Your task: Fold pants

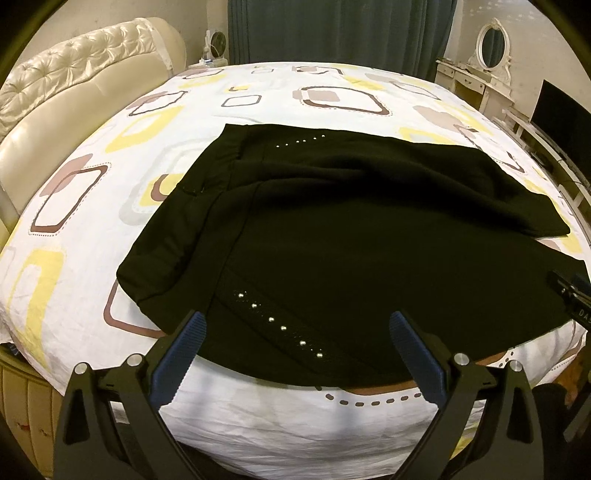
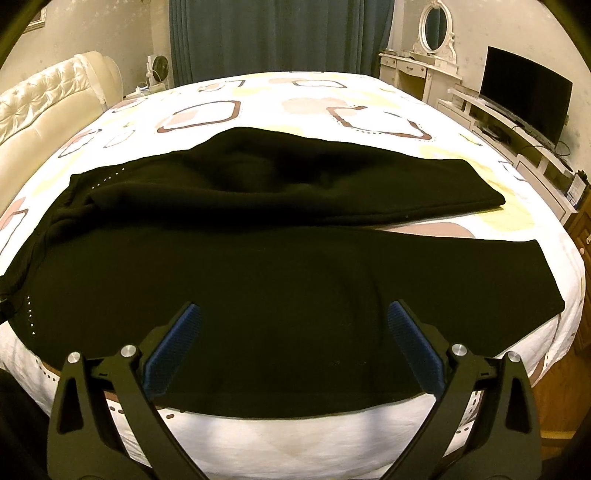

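We're at the start, by our read: black pants (image 1: 332, 229) lie spread across the bed (image 1: 92, 229), no fold made yet. Waistband end sits to the left, two legs run off to the right, far leg and near leg split by a thin gap of sheet near the hems in the right wrist view.

Left to right:
- Left tongs (image 1: 295, 321): spread wide, nothing between the blue pads (image 1: 194, 328), hovering over the near edge of the pants close to the line of studs (image 1: 282, 328) by the hip. Can't tell if the pads touch cloth.
- Right tongs (image 2: 294, 314): also spread wide and holding nothing, over the near leg around mid-length. Their tip shows at the right edge of the left wrist view.

Next move, our call: pinch the near edge at both spots, lift and carry the near leg over onto the far leg so the legs stack. Both grabs need to catch the full layer, else the leg twists. The far leg is rumpled around the seat, so it likely wants smoothing first or the stack comes out lumpy.

Surroundings: padded headboard (image 1: 74, 81) left, dark curtain (image 2: 277, 37) behind, dressing table with oval mirror (image 2: 436, 29) and a TV (image 2: 524, 88) right. All well apart from the pants; nothing on the bed blocks the fold. Near edge of the pants sits close to the mattress edge, so slip-off is the one risk.
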Tool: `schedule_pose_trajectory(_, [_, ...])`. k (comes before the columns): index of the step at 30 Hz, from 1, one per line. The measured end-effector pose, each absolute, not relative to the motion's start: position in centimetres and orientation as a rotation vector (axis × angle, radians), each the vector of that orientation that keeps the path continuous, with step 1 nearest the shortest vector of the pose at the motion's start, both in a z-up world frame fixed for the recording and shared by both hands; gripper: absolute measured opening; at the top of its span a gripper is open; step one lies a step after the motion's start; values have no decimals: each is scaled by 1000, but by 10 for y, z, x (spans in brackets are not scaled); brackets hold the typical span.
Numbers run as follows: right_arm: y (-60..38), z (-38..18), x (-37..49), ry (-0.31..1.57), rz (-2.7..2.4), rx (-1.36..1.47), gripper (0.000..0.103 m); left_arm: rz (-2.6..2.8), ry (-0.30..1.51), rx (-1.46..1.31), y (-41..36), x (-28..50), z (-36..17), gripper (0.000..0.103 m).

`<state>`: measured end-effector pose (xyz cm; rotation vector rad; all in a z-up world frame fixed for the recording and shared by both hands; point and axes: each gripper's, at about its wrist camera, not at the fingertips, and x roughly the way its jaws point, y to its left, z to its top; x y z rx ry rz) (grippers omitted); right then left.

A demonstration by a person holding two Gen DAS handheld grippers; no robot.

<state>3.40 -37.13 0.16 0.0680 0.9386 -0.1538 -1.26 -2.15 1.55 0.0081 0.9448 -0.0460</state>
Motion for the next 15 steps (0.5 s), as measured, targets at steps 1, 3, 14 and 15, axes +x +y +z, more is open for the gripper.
schedule_pose_trajectory(1, [-371, 1, 34, 939, -153, 68, 101, -47, 945, 7, -22, -13, 16, 99])
schedule_pose_trajectory(3, [-370, 1, 34, 941, -151, 68, 101, -47, 945, 8, -22, -12, 16, 99])
schedule_pose_trajectory(14, [-367, 0, 34, 941, -147, 64, 101, -46, 945, 10, -23, -13, 16, 99])
schedule_pose_trajectory(15, [-367, 0, 34, 942, -147, 63, 101, -46, 944, 10, -23, -13, 16, 99])
